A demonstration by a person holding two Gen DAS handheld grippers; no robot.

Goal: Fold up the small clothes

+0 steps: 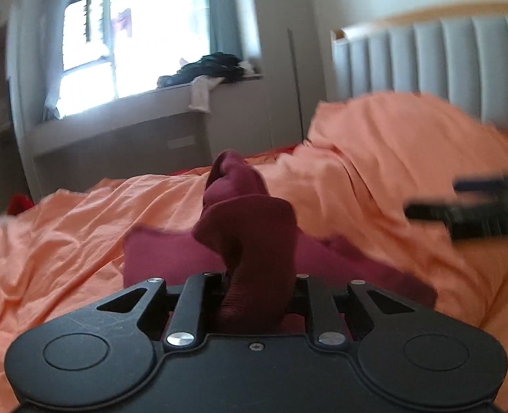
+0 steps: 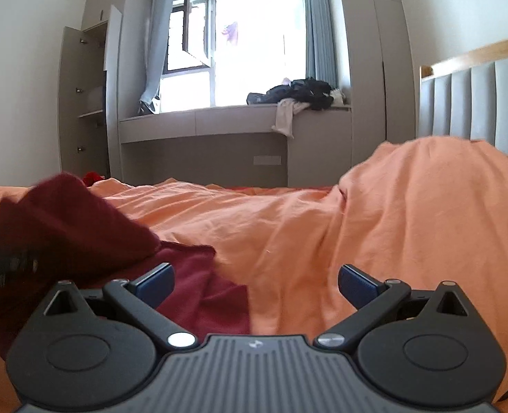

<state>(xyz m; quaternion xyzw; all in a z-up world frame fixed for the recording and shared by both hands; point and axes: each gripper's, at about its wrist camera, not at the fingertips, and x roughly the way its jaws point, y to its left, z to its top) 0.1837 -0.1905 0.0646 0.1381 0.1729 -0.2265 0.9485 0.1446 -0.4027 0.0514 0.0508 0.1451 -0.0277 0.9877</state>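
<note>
A dark red small garment [image 1: 247,220] lies on the orange bedsheet [image 1: 64,234]. My left gripper [image 1: 257,296] is shut on a bunched part of it and holds that part lifted above the flat rest. In the right wrist view the same garment [image 2: 81,227] is at the left, partly raised. My right gripper [image 2: 255,284] is open and empty, its blue pads [image 2: 157,282] wide apart just above the sheet, right of the garment. The right gripper shows blurred at the right edge of the left wrist view [image 1: 467,210].
An orange-covered mound [image 2: 436,199] rises at the right by the grey padded headboard [image 2: 477,103]. A window bench with a pile of dark clothes [image 2: 298,93] is behind the bed. A wardrobe [image 2: 85,103] stands open at the left.
</note>
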